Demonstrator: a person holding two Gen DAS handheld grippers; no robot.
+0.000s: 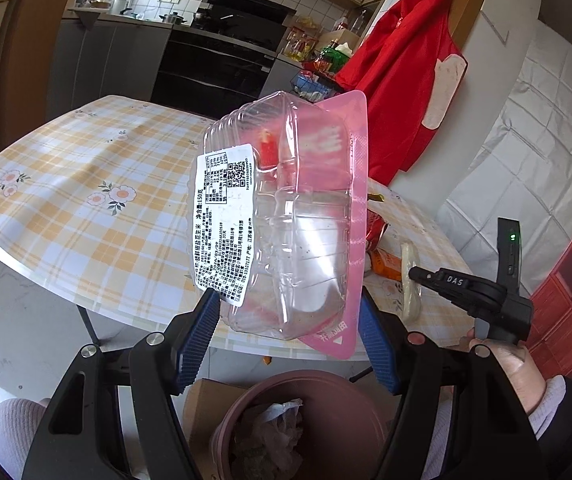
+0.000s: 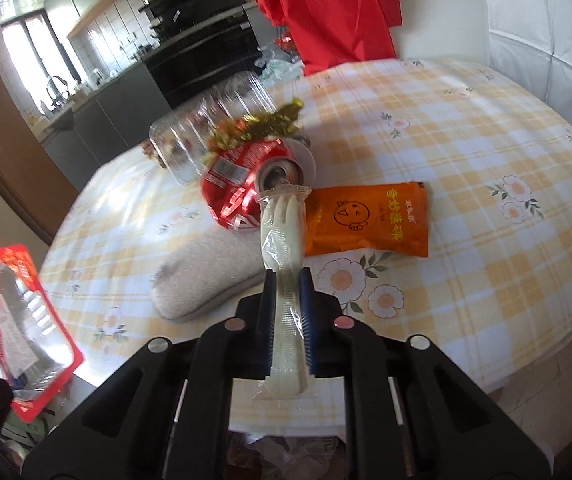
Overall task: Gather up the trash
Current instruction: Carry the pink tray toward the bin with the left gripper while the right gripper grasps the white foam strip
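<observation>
My left gripper (image 1: 288, 320) holds a clear plastic food tray (image 1: 286, 216) with a white label and a pink backing, lifted above a brown trash bin (image 1: 350, 404) that has crumpled trash inside. The tray also shows at the left of the right wrist view (image 2: 18, 328). My right gripper (image 2: 289, 300) is shut on a white plastic fork in a clear wrapper (image 2: 284, 240), just above the table. Beyond it lie a crushed red can (image 2: 238, 184), an orange snack packet (image 2: 366, 220), a clear jar (image 2: 210, 124) and gold wrappers (image 2: 262, 124).
The round table (image 2: 466, 140) has a yellow checked flower cloth. A grey sock (image 2: 206, 276) lies left of the fork. A red garment (image 1: 406, 80) hangs behind the table. A cardboard box (image 1: 206, 396) stands beside the bin. The right gripper (image 1: 482, 296) shows at the right.
</observation>
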